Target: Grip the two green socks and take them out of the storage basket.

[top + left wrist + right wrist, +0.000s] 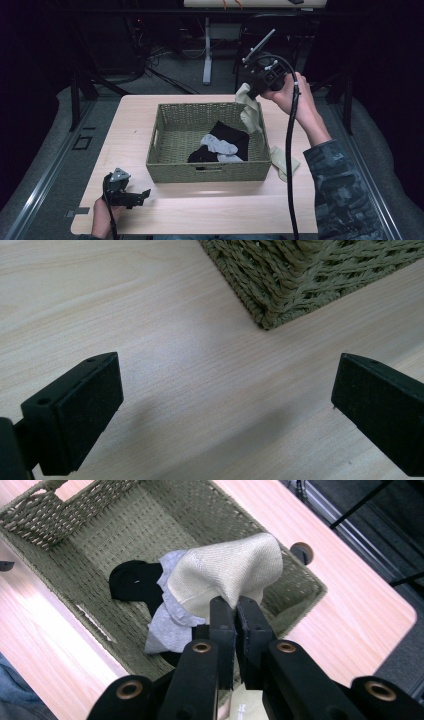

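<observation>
A woven olive basket sits mid-table, with a black sock and a grey sock lying inside. My right gripper is raised above the basket's far right corner, shut on a cream sock that hangs down over the rim. In the right gripper view the jaws pinch the cream sock above the basket, with the grey sock and black sock beneath. My left gripper rests open near the table's front left corner; its view has bare table between the pads and the basket's corner beyond.
Another cream sock lies on the table just right of the basket. The light wooden table has bare room in front of the basket. A chair and a table leg stand on the floor beyond the far edge.
</observation>
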A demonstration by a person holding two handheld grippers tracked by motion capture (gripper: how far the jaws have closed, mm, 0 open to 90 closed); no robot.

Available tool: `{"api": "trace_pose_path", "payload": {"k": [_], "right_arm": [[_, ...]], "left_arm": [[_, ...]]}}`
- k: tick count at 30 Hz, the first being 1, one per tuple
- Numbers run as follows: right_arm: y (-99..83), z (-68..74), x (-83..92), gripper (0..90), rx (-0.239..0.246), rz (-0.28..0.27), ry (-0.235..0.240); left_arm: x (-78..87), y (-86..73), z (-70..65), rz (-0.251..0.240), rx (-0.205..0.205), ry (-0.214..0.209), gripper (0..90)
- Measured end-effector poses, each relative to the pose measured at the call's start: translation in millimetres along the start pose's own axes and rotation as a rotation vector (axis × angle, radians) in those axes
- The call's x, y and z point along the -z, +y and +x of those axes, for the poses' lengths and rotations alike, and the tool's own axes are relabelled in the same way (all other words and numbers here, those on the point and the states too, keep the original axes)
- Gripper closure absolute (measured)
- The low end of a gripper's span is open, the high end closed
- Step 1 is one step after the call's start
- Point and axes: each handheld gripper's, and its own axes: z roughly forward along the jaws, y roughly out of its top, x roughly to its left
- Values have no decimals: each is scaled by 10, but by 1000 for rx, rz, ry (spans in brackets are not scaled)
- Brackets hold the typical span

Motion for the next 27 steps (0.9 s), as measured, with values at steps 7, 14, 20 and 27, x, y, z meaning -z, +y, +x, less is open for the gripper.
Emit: {"api": "trace_pose_path", "payload": {"k": [7,14,20,27], "right_arm": [[-164,-177,204,872,-33,-17,-30],[-448,-431,294,871,-100,-16,-63],[-731,-635,255,870,-162,1,-78],[-1079,-805,0,869,-234,40,-64]], "left_arm": [[-2,-1,-1,-2,5,3,1],[-5,0,-3,-1,8,4,1],[-5,3,1,2,1,7,1],[-10,1,0,1,10,9,1]]}}
